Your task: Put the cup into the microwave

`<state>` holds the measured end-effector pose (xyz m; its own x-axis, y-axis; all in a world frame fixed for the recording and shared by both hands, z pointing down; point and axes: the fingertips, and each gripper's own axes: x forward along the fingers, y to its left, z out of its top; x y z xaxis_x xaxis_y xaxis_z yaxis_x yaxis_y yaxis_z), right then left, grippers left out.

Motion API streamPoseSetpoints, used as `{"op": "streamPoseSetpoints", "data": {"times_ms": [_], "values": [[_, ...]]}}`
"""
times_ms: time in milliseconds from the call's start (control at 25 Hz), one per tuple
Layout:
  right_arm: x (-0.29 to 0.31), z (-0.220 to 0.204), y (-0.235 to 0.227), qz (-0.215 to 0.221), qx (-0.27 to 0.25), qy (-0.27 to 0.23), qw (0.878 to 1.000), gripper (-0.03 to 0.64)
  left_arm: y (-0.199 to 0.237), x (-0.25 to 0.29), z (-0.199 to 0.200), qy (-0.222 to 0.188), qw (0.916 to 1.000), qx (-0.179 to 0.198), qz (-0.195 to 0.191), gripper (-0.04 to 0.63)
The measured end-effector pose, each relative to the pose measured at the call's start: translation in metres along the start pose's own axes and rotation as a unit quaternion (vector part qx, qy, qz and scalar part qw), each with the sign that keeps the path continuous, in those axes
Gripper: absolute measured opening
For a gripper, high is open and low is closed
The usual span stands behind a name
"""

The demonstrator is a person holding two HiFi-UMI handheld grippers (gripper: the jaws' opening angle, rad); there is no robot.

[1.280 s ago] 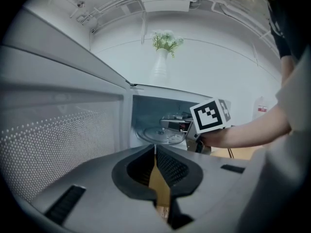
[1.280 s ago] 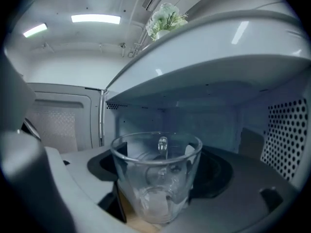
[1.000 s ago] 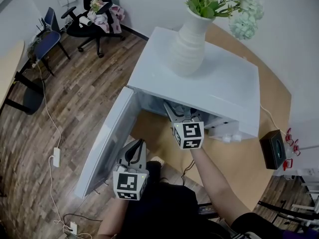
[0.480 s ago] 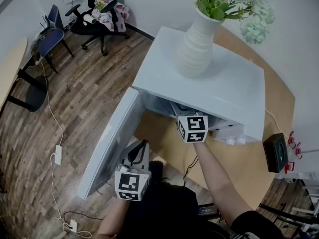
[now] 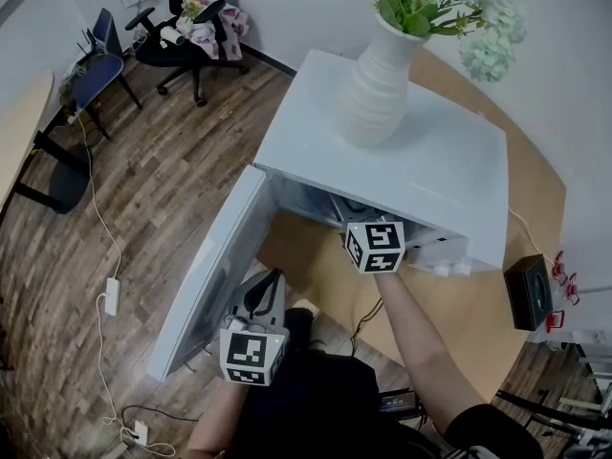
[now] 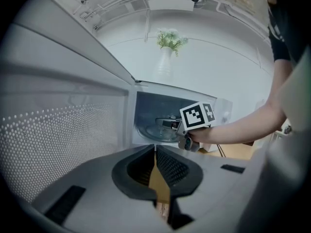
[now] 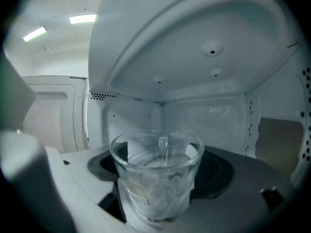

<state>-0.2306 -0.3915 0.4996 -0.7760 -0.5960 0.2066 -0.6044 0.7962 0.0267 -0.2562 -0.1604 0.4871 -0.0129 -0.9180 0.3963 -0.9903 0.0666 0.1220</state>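
Light: bright, even, from ceiling strips [image 7: 82, 18]
Glare: faint on cup [image 7: 156, 178]
Edges: fisheye bending, dark corners
Focus: foreground soft

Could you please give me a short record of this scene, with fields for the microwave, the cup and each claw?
microwave: white, on the table, door open
cup: clear glass, inside the cavity, between the right claw's jaws
right claw: shut on the cup, reaching into the microwave
left claw: jaws together, empty, low near the open door
on top: ribbed white vase with flowers
cup set down: cannot tell
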Motion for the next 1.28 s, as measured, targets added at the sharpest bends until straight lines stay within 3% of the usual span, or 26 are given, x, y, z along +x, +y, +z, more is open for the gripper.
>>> {"op": "streamPoseSetpoints", "data": {"times_ms": [840,1280], "values": [[-0.007,-0.008,0.0,-0.009,-0.004,0.022,1.0,0.367,-0.007,-0.006,0.003,-0.009,0.9999,0.007,-0.012,0.009],[-0.026,-0.016,-0.003,-0.023,0.022,0.03,0.999,0.367,-0.014,-0.008,0.003,-0.015,0.9997,0.01,-0.019,0.009]]}}
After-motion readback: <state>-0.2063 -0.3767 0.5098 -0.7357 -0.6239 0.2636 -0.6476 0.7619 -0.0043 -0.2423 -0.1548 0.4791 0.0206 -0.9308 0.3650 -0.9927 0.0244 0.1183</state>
